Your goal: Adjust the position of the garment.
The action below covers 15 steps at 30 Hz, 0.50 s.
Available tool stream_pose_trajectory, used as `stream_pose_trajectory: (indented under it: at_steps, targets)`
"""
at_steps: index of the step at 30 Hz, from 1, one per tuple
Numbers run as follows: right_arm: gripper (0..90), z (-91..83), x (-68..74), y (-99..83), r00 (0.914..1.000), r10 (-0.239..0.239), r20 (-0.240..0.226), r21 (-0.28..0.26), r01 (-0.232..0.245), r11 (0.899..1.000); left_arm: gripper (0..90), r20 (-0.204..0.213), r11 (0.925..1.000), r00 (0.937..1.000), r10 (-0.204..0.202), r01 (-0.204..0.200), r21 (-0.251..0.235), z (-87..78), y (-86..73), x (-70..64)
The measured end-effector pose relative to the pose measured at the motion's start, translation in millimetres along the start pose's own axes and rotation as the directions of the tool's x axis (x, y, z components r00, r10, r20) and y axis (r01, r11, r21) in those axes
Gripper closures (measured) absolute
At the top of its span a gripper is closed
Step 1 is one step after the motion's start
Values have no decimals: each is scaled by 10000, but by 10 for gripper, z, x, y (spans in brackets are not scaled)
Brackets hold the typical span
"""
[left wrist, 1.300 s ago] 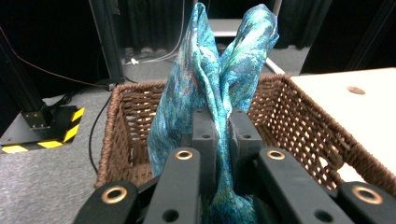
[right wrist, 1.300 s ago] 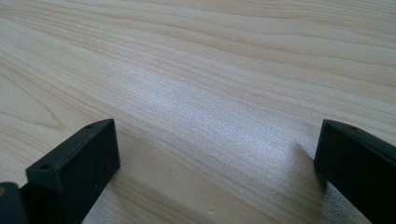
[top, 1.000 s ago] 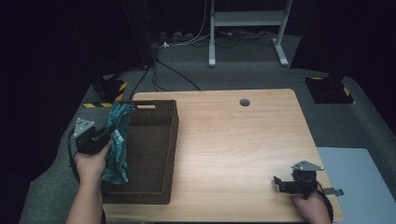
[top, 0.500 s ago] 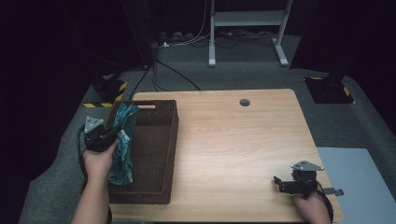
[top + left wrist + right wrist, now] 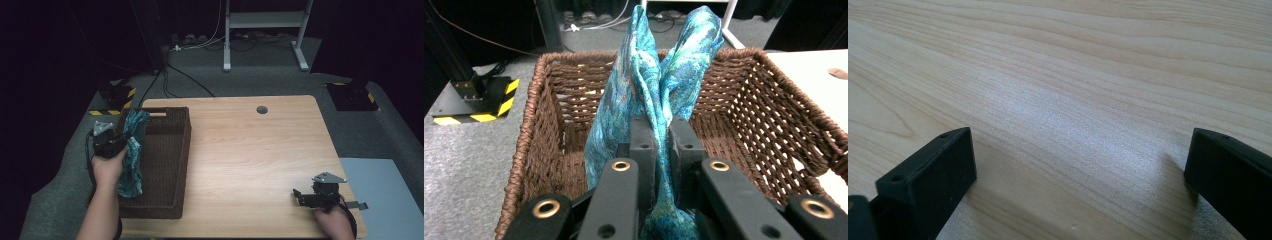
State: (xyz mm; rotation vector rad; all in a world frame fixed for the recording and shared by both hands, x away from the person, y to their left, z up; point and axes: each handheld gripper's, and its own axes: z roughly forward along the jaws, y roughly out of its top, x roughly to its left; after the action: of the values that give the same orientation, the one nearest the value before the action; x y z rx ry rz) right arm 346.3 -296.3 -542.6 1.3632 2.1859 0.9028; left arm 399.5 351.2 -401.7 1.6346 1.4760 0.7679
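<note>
A teal patterned cloth (image 5: pixel 131 159) hangs over the left side of a dark brown wicker basket (image 5: pixel 170 150) on the table's left end. My left gripper (image 5: pixel 119 139) is shut on the cloth and holds it above the basket. In the left gripper view the cloth (image 5: pixel 651 80) rises between the two closed jaws of my left gripper (image 5: pixel 661 135), with the basket (image 5: pixel 754 95) below and beyond. My right gripper (image 5: pixel 299 196) rests low at the table's front right corner, open, nothing between its jaws. The right gripper (image 5: pixel 1073 165) view shows bare wood between the spread jaws.
The light wooden table (image 5: pixel 250 150) has a round cable hole (image 5: pixel 261 109) near its far edge. Black and yellow striped floor blocks (image 5: pixel 116 96) lie behind the basket. A white desk frame (image 5: pixel 260 30) stands farther back. A pale mat (image 5: pixel 385 200) lies on the floor at right.
My left gripper has carried the cloth rightward and a little away from the person, from beside the basket's left rim to over it. The right gripper has stayed still.
</note>
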Motion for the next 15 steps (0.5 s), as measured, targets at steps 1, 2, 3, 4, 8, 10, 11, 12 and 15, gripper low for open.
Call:
stream_pose_trajectory:
  at_steps: [1, 2, 3, 4, 8, 10, 11, 12, 15]
  targets:
    - [0, 0, 0, 0, 10000, -1, -1, 1, 1, 10000, 832, -12, 10000, 10000, 8, -8, 29, 7, 4, -1]
    - [0, 0, 0, 0, 10000, -1, 0, 1, 1, 10000, 832, -19, 10000, 10000, -37, 37, 64, 19, 9, -5]
    - [0, 0, 0, 0, 10000, -1, -1, 1, 1, 10000, 832, -19, 9999, 10000, -31, 31, 101, 29, 13, -9]
    - [0, 0, 0, 0, 10000, 1, -1, 2, -1, 10000, 832, -20, 9999, 10000, 1, -1, 132, 38, 18, -16]
    - [0, 0, 0, 0, 10000, -1, -2, 0, 1, 10000, 832, -45, 9997, 10000, 59, -58, 237, 73, 31, -45]
    - [0, 0, -1, 0, 10000, 3, -5, -1, -3, 10000, 832, -12, 9998, 10000, 7, -7, 217, 83, 31, -54]
    - [0, -1, -1, 0, 10000, 5, -7, -3, -5, 10000, 831, -16, 9998, 10000, 14, -13, 213, 87, 29, -59]
    - [0, -1, -2, 0, 10000, 7, -10, -6, -7, 10000, 832, -32, 9997, 10000, 28, -27, 238, 91, 28, -65]
    - [1, -1, -2, 0, 10000, 7, -13, -7, -7, 10000, 832, -50, 9995, 9999, 114, -113, 303, 101, 26, -85]
